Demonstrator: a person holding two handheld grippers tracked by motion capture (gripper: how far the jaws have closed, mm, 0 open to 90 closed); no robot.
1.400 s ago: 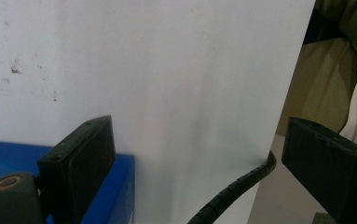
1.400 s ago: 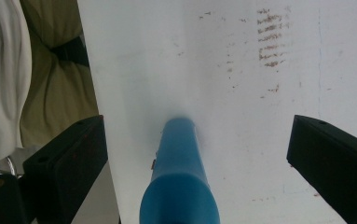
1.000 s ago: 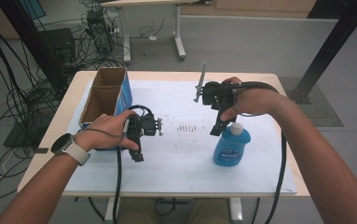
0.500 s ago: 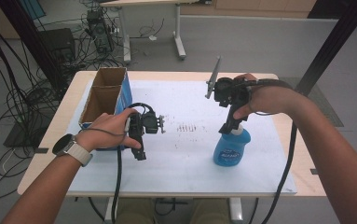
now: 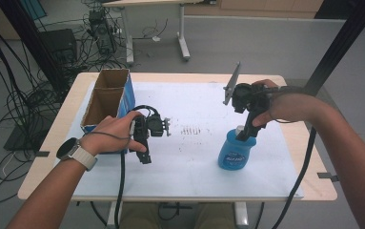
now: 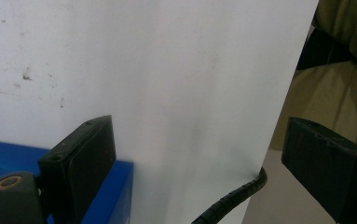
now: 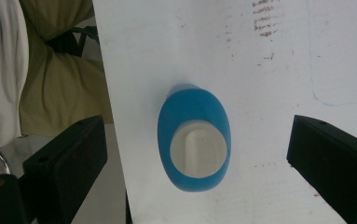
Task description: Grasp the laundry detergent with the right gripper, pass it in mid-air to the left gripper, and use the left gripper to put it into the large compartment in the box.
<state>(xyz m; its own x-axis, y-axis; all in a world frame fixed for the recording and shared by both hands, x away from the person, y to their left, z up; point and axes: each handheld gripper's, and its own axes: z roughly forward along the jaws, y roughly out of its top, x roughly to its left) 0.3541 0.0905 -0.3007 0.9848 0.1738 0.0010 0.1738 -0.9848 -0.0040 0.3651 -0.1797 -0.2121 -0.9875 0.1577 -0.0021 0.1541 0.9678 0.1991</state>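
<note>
High view shows the worktop (image 5: 266,191) with its white sheet, a cardboard box (image 5: 105,99) at left, a blue bottle (image 5: 234,151) standing upright under the wide-open right gripper (image 5: 248,134), seemingly lined up for grasping, while the left gripper (image 5: 144,157), wide and empty, idles beside the box.

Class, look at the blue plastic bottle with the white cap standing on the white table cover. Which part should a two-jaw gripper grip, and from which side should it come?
Probably the white cap, from straight above. The blue plastic bottle stands upright, and its oval body looks much wider than the cap, so the cap suits the jaws better. The right gripper is already above it, jaws open on either side.
</note>
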